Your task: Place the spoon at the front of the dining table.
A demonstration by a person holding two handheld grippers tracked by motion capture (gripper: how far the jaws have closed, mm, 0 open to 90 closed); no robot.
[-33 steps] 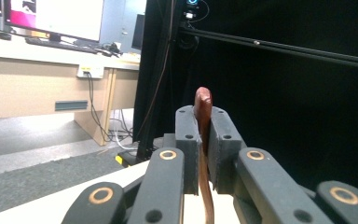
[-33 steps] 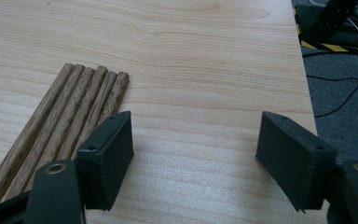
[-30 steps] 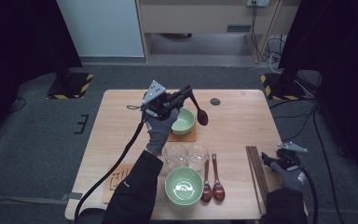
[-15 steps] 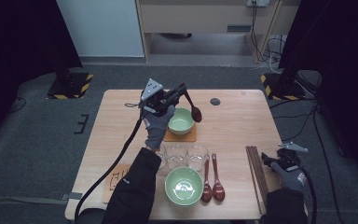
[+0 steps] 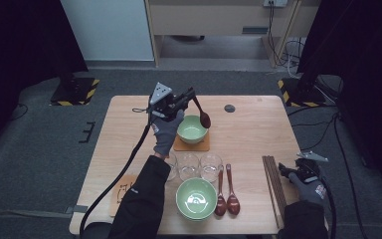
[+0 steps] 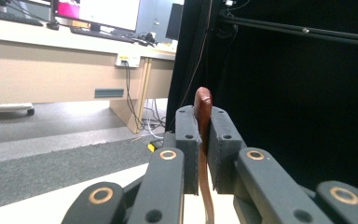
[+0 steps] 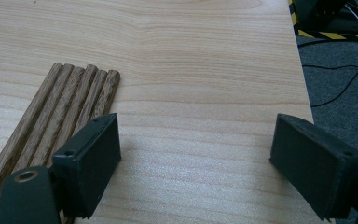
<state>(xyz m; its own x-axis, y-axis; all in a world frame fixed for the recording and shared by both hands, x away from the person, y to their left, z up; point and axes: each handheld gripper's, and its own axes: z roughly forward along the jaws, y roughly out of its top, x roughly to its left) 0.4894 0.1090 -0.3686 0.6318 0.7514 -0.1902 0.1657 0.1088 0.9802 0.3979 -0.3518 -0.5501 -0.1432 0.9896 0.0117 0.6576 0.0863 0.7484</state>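
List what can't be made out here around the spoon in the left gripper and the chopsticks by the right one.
- Spoon: left gripper view, its bowl cut off by the bottom edge, its shaft covered by the pads.
- Chopsticks: right gripper view, near ends hidden behind the right gripper's left jaw and cut by the frame edge.
- Coaster: high view, mostly covered by the far green bowl.
- Card at the near left table edge: high view, its print too small, partly under the sleeve.

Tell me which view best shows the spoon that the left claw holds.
The high view: the whole spoon shows, its dark bowl hanging over the far green bowl, the handle in the left claw. The left claw view shows a reddish-brown strip of it pinched between the pads.
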